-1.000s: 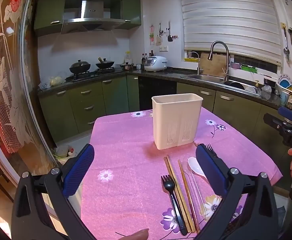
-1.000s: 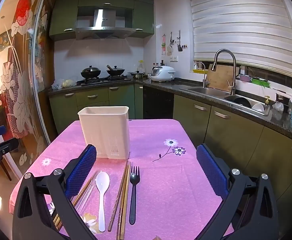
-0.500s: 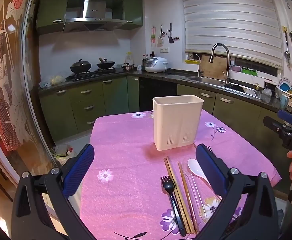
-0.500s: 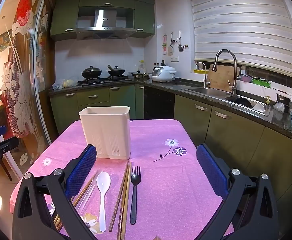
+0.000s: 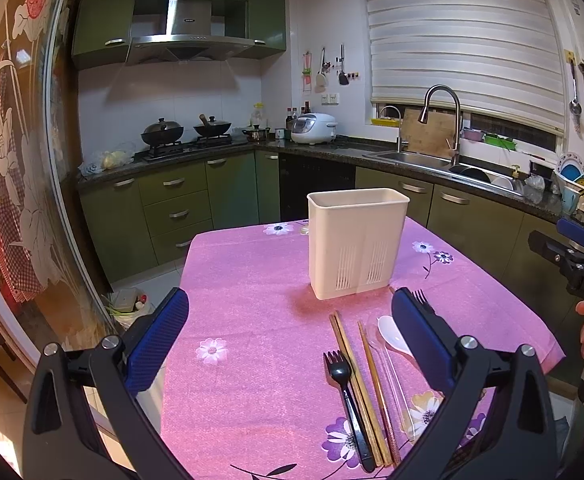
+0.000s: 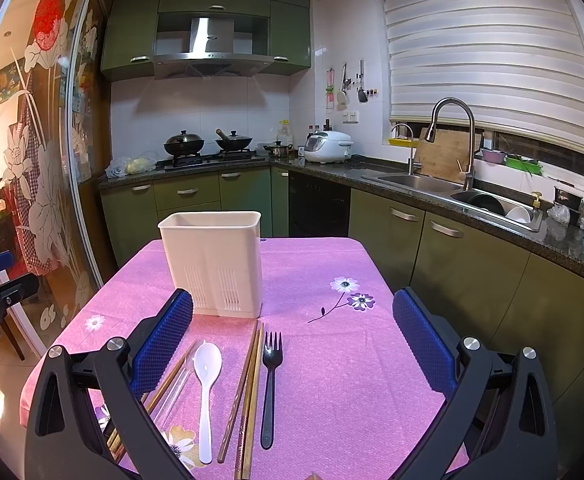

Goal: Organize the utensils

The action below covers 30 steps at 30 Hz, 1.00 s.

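A cream utensil holder [image 5: 356,242] [image 6: 214,262] stands empty on the pink flowered tablecloth [image 5: 252,320] [image 6: 331,360]. In front of it lie a black fork [image 5: 345,396], wooden chopsticks [image 5: 361,388] and a white spoon [image 5: 391,338]. The right wrist view shows a white spoon [image 6: 206,388], chopsticks [image 6: 248,392], a black fork [image 6: 270,380] and more chopsticks [image 6: 164,390] by the left finger. My left gripper [image 5: 288,344] is open and empty above the table. My right gripper [image 6: 292,344] is open and empty above the utensils.
Green kitchen cabinets and a dark counter with a sink [image 6: 431,184], stove with pans [image 5: 184,132] and rice cooker [image 5: 313,128] run behind and right of the table. A glass panel with flowers [image 5: 20,184] stands at left. A bin [image 5: 126,306] sits on the floor.
Both grippers have barely shifted; the view has drifted slightly. Nothing on the table has moved.
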Motion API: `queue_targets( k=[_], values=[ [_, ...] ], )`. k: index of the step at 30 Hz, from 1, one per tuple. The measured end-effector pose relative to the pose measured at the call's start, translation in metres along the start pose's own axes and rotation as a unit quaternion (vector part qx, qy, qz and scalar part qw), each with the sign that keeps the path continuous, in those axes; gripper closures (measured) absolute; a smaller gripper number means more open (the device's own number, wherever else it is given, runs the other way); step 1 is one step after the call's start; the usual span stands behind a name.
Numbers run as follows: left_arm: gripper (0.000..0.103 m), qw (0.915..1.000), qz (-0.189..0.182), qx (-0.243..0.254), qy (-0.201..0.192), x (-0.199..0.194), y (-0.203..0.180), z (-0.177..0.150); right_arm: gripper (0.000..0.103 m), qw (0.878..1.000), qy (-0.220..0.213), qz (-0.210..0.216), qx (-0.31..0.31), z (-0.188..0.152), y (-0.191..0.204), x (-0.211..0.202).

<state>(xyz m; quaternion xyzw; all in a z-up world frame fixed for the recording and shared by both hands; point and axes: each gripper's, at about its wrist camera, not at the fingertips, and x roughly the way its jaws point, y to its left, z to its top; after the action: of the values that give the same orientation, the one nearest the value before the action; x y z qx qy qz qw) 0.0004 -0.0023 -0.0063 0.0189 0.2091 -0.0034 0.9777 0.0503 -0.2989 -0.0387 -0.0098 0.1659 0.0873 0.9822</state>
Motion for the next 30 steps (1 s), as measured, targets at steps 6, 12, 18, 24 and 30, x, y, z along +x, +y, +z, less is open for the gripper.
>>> queue_targets(
  k=[6,12,18,24,30],
  values=[
    [0.006,1.0000,0.000,0.001,0.002,-0.0007,0.0017,0.0029,0.004,1.000,0.000,0.000,0.000,-0.0002,-0.0002,0.0008],
    [0.006,1.0000,0.000,0.000,0.001,-0.0024,0.0025,0.0030,0.004,1.000,0.001,0.001,-0.001,0.0030,0.0020,-0.0031],
    [0.006,1.0000,0.001,0.000,0.002,-0.0005,0.0022,0.0017,0.004,1.000,0.001,0.001,0.000,0.0026,0.0006,-0.0017],
    [0.006,1.0000,0.001,0.000,0.001,-0.0021,0.0029,0.0026,0.004,1.000,0.001,0.002,-0.001,0.0005,0.0044,0.0005],
    [0.006,1.0000,0.000,0.000,0.001,-0.0022,0.0034,0.0027,0.004,1.000,0.001,0.001,-0.001,0.0004,0.0036,0.0010]
  ],
)
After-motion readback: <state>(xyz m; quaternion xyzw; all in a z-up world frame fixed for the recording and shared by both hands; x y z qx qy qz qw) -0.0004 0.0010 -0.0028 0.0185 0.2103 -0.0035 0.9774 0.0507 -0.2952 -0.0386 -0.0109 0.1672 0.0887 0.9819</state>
